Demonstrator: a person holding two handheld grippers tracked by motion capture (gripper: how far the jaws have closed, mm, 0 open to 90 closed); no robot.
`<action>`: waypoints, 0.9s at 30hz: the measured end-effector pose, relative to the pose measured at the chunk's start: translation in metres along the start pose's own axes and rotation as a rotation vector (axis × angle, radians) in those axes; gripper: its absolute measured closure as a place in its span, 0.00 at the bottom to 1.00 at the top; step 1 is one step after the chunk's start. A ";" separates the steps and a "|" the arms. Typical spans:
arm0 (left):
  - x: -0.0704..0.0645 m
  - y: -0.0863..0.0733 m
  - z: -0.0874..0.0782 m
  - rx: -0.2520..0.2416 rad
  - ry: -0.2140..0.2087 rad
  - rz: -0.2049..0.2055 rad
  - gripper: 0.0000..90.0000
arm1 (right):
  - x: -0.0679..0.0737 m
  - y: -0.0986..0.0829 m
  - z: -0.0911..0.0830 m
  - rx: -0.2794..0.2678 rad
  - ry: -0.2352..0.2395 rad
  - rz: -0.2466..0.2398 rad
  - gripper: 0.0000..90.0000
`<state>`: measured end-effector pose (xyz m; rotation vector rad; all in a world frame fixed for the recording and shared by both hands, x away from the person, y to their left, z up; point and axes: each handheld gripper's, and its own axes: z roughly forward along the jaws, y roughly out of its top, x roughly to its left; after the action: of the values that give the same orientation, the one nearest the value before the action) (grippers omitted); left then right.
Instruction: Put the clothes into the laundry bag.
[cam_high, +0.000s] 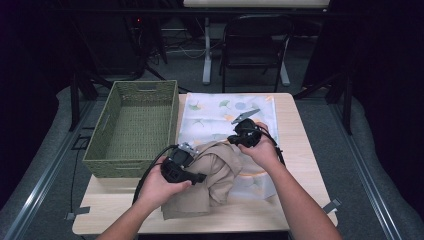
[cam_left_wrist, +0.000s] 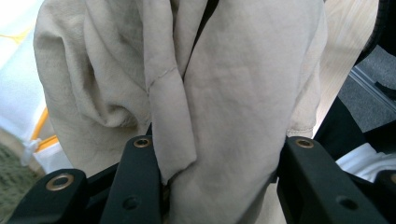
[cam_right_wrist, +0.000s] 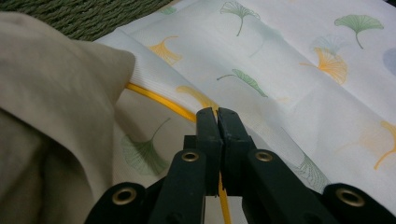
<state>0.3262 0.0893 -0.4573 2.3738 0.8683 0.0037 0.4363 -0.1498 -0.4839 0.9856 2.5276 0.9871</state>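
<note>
Two grippers busy: left gripper (cam_left_wrist: 215, 186) has its jaws spread around the bunched beige garment (cam_high: 210, 175) at the table's near middle, right gripper (cam_right_wrist: 217, 122) pinched closed on the leaf-print bag's (cam_high: 220, 112) yellow edge (cam_right_wrist: 159, 101).

On the table (cam_high: 300, 150) the basket (cam_high: 135, 127) stands left of the sheet (cam_high: 220, 112); the garment (cam_high: 210, 180) lies on the sheet's near edge.

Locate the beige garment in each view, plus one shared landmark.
High view: beige garment bunched at the table's front centre, between both hands.
Left gripper view: hangs down between the jaws.
Right gripper view: left edge.
Shared landmark: the leaf-print cloth with yellow trim beside it.
</note>
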 end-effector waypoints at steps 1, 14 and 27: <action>0.000 0.000 0.002 0.001 -0.002 0.002 0.70 | 0.000 0.000 0.000 -0.003 0.001 -0.003 0.98; -0.003 -0.007 0.033 0.036 -0.013 0.010 0.70 | 0.003 0.001 -0.001 -0.013 -0.002 -0.010 0.98; -0.004 -0.008 0.064 0.074 -0.004 0.011 0.70 | 0.004 0.002 -0.005 -0.033 -0.005 -0.013 0.98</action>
<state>0.3308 0.0569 -0.5134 2.4466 0.8668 -0.0292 0.4319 -0.1486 -0.4794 0.9604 2.5027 1.0179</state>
